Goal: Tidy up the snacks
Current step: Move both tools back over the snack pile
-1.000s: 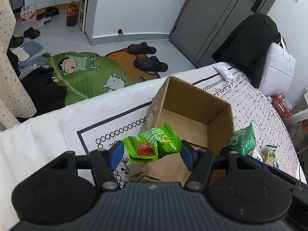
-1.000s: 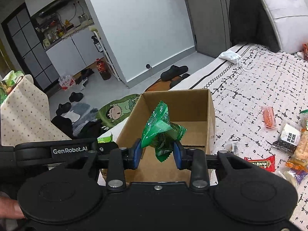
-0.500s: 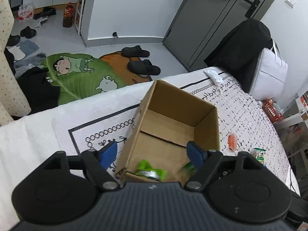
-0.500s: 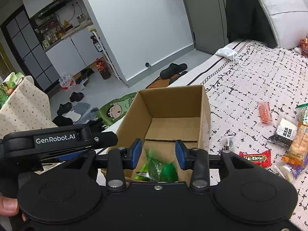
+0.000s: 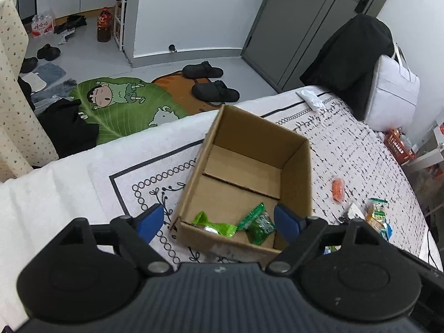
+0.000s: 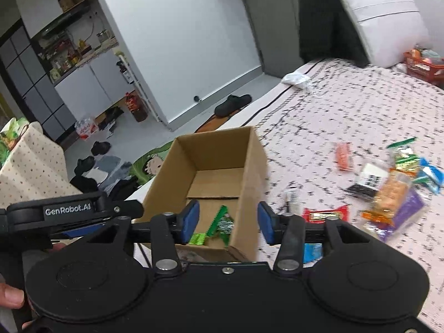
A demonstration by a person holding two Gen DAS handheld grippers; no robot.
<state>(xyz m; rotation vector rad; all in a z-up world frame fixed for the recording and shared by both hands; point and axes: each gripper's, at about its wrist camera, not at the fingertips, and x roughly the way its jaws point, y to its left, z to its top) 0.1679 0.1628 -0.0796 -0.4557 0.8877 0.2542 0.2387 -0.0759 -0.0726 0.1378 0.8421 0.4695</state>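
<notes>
- Left wrist view: slippers point(image 5: 215, 91) lie on the floor beyond the box point(image 5: 297, 166).
- Left gripper point(image 5: 219, 220) wide, empty, above two green packets point(image 5: 256, 224) inside.
- Right gripper point(image 6: 227, 223) wide, empty; loose snacks point(image 6: 394, 191) rightward.

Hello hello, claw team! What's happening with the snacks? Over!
Left claw and right claw open, empty. Two green snack packets inside cardboard box. More snacks beside it. Nothing blocking.

Open-topped cardboard box point(image 5: 297, 172), far half bare.
</notes>
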